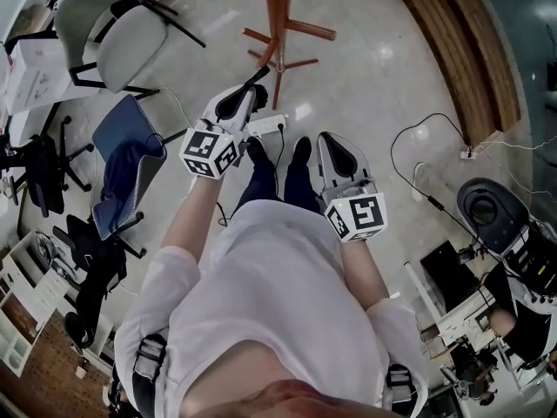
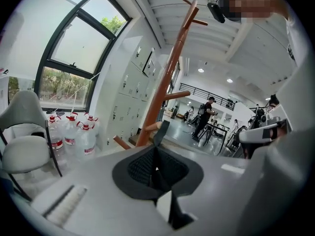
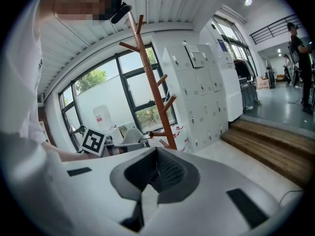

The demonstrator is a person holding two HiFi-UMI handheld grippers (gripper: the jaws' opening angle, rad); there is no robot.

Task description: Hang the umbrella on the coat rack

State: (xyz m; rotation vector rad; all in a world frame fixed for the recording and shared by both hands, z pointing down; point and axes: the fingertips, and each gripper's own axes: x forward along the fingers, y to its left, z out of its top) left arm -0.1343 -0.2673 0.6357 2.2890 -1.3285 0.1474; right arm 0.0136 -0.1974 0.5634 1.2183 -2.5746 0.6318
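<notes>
Carry step under way: umbrella not yet on the coat rack (image 1: 277, 24), person standing short of its base.

Left hand-held gripper (image 2: 156, 170) is pinching a thin dark strap (image 2: 161, 132), jaws pressed together on it. This is probably the umbrella's loop, though the umbrella body is not showing in any view. Right hand-held gripper (image 3: 157, 173) is pressed together on nothing and idling alongside. Judged next: stepping closer, raising the left one until the strap is passing over a peg (image 2: 178, 95), then spreading the jaws. A power strip (image 1: 265, 124) with its cable is lying on the floor between the feet and the rack base, a trip risk. Chairs (image 1: 113, 33), water bottles (image 2: 74, 136) and a wooden step (image 3: 275, 141) are sitting off to the sides.
</notes>
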